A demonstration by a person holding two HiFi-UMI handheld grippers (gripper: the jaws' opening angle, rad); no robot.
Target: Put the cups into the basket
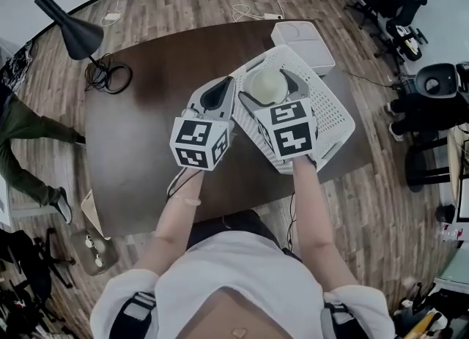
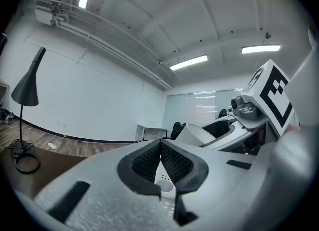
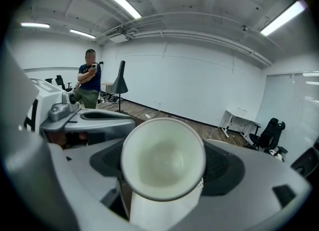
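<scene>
The right gripper (image 3: 163,161) has its 2 jaws clamped on a plain white cup (image 3: 163,157). The cup sits squarely between the dark pads, 1 pad against each side of its wall. Its open mouth is turned back along the jaws, so the bare inside shows. In the head view the right gripper (image 1: 268,90) holds this cup (image 1: 265,85) over the white perforated plastic basket (image 1: 333,114), whose floor spreads below and beyond the jaw tips. Whether the cup touches that floor cannot be told.

The left gripper (image 2: 160,157) is closed on nothing: its 2 ribbed black pads meet along a single seam. Through the small gap under that seam a bit of the basket (image 2: 167,184) shows. From above, the left gripper (image 1: 218,96) lies just beside the right one, its tips at the basket's near-left edge. To the right of its jaws the cup (image 2: 198,134) is visible in the other gripper's hold.

The basket rests on a dark brown table (image 1: 139,147). Beyond the right jaws a white lidded box (image 1: 302,43) sits just past the basket. Far left of the left jaws stands a black desk lamp (image 1: 69,26). In the right gripper view a person (image 3: 89,86) stands in the background.
</scene>
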